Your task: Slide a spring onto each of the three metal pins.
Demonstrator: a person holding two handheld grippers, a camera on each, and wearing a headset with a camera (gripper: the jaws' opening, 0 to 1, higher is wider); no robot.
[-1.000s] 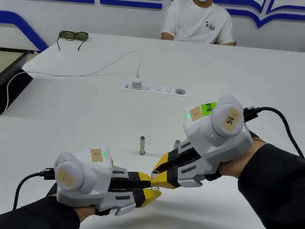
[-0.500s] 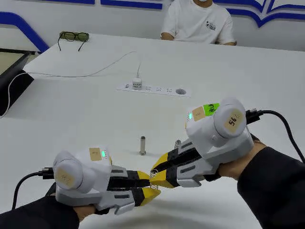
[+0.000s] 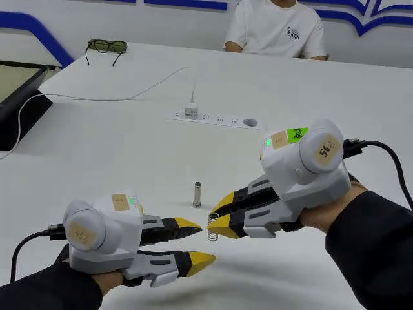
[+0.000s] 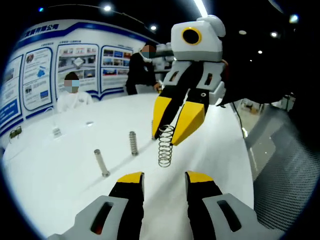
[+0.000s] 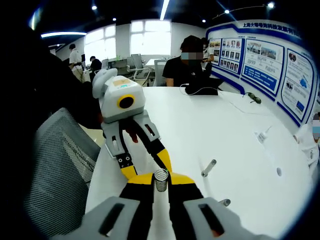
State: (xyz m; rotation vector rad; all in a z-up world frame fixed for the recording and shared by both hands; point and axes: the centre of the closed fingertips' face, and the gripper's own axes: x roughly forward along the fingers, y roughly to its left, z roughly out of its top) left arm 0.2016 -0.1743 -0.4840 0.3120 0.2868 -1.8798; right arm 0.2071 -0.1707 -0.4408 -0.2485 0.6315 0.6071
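Note:
My right gripper [image 3: 213, 219] is shut on the top of a small steel spring [image 3: 212, 230], which hangs from its yellow tips just above the white table [image 3: 116, 148]. The right gripper view looks down the spring [image 5: 160, 184] clamped between its jaws [image 5: 160, 175]. My left gripper [image 3: 194, 242] stands open a little to the spring's left, nothing between its jaws. From the left gripper [image 4: 165, 177], the spring [image 4: 165, 146] dangles ahead. A bare metal pin [image 3: 197, 194] stands upright just behind the tips. Beyond it, a second pin [image 4: 133, 143] appears to carry a spring.
A white power strip [image 3: 213, 119] with a plugged-in cable lies mid-table. Dark glasses [image 3: 106, 45] rest at the far left corner. A person in a white shirt [image 3: 277, 29] sits at the far edge. The table's left edge drops off beside a dark panel [image 3: 19, 110].
The left gripper has opened, let go of the spring and drawn back to the left. The right gripper keeps the spring and has risen slightly.

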